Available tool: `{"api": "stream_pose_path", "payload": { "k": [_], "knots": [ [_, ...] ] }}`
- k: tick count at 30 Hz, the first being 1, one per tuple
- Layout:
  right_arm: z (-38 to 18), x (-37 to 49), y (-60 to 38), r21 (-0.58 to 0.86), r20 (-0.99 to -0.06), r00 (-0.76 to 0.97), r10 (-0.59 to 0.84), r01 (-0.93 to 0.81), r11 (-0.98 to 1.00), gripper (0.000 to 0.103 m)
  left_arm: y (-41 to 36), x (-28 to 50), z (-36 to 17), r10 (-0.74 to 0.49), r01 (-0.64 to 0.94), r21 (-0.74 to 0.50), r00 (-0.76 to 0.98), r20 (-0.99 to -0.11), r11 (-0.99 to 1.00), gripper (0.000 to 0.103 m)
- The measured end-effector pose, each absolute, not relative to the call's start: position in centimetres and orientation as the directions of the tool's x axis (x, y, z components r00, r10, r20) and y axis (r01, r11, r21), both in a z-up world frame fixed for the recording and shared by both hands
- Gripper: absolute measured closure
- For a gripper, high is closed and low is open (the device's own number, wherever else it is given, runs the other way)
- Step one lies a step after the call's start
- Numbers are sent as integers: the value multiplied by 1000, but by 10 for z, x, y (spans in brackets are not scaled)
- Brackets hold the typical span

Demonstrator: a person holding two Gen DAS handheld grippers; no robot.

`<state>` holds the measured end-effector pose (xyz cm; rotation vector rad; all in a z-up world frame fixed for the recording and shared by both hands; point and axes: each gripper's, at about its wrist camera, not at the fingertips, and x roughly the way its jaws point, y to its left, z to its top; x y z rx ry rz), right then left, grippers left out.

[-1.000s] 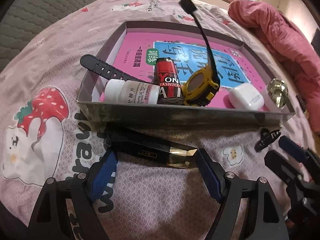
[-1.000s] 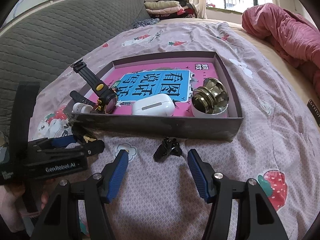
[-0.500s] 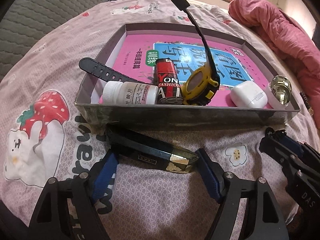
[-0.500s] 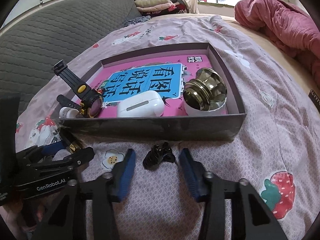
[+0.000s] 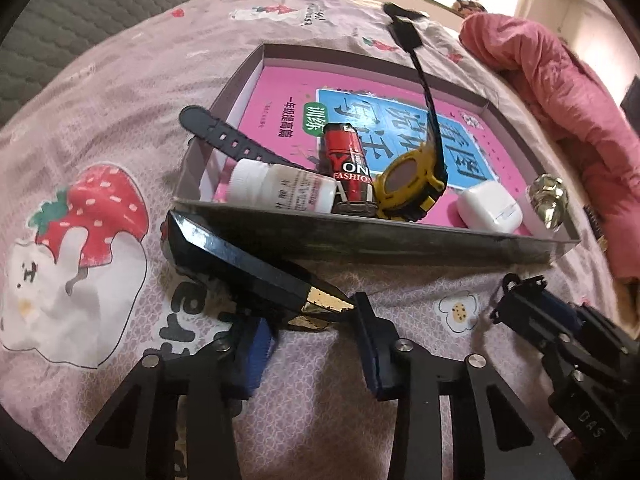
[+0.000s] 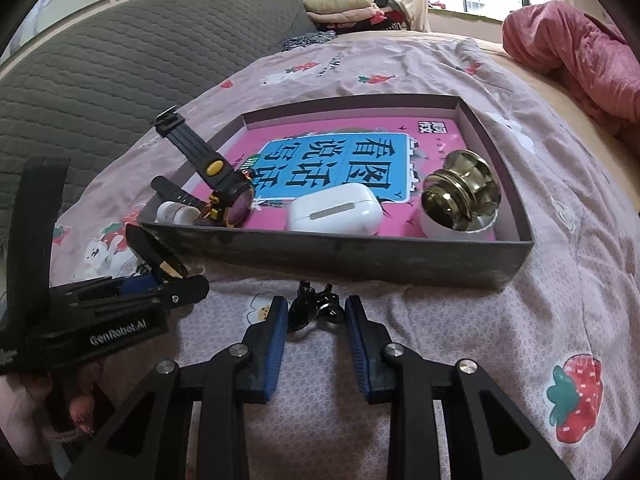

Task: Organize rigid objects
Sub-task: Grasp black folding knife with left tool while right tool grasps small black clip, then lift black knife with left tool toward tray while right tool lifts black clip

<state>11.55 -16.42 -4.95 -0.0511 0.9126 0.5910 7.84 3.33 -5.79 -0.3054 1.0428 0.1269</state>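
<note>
A shallow grey box [image 5: 400, 240] with a pink book in its bottom lies on the bed. In it are a yellow watch [image 5: 408, 184], a white pill bottle [image 5: 288, 192], a red lighter [image 5: 348, 164], a white earbud case [image 5: 488, 208] and a brass knob [image 6: 460, 196]. My left gripper [image 5: 308, 324] is shut on a long black box with a gold end [image 5: 248, 268], lifted and tilted before the grey box's near wall. My right gripper [image 6: 316, 320] has narrowed around a small black clip [image 6: 312, 308] on the bedspread; contact is unclear.
The bedspread is pink with strawberry prints. A red quilt [image 6: 580, 56] is bunched at the far right. A grey quilted sofa back [image 6: 100, 80] runs along the left. Folded clothes [image 6: 340, 8] lie at the far end by the window.
My left gripper has closed on the black box and raised it, tilting it up toward the grey box. My right gripper has moved forward and narrowed around the black clip.
</note>
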Motion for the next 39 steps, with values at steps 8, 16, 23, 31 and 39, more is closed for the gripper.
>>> {"api": "stream_pose_path", "payload": {
  "k": [8,16,23,31,39],
  "knots": [
    [-45,115,-166,222,-748,457,481,-512,830,73,55,66,-53,-138,-259,-310,521,-843,915,72],
    [-42,114,-164,228,-742,452,494,-523,821,73,61,55,-51,-191,-263,-367,517,-834,892,97],
    [-40,113,-168,234,-739,454,497,-518,822,73,94,47,-70,-351,-392,-614,562,-749,684,86],
    [-40,114,-168,244,-736,453,504,-517,821,73,104,41,-52,-260,-444,-594,609,-749,671,43],
    [-40,115,-168,256,-735,449,508,-510,821,73,120,50,-60,-197,-560,-540,557,-807,628,43]
  ]
}}
